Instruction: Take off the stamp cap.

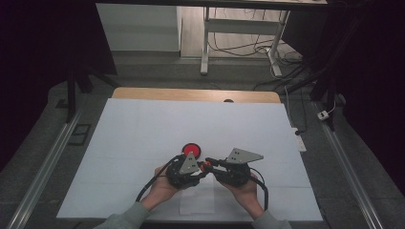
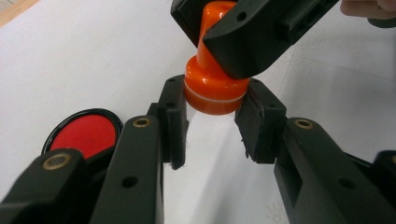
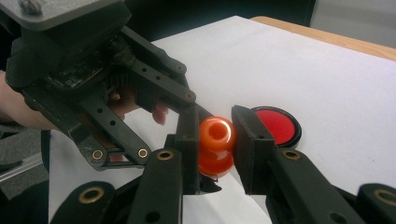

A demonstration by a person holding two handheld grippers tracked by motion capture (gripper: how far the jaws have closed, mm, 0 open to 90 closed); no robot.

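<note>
High view: both grippers meet at lower centre of the frame, over a white sheet (image 1: 143, 143) that covers the table (image 1: 191, 94). The left gripper (image 1: 196, 168) and right gripper (image 1: 206, 165) point toward each other, with a small orange stamp (image 1: 204, 166) between them. A round red ink pad (image 1: 192, 148) in a black case lies on the sheet just above the grippers.

Left gripper view: the orange stamp (image 2: 215, 88) sits at upper centre. The left gripper (image 2: 212, 119) has its jaws clamped on the wide base of the stamp, one pad against each side. The right gripper (image 2: 219, 28) enters from the top edge and grips the narrow handle. The red ink pad (image 2: 84, 133) lies at lower left.

Right gripper view: the right gripper (image 3: 215, 140) is clamped on the stamp's (image 3: 217, 140) handle at centre frame. The left gripper (image 3: 198, 154) reaches in from upper left. The ink pad (image 3: 279, 125) lies right of centre, just behind the right-hand jaw.
</note>
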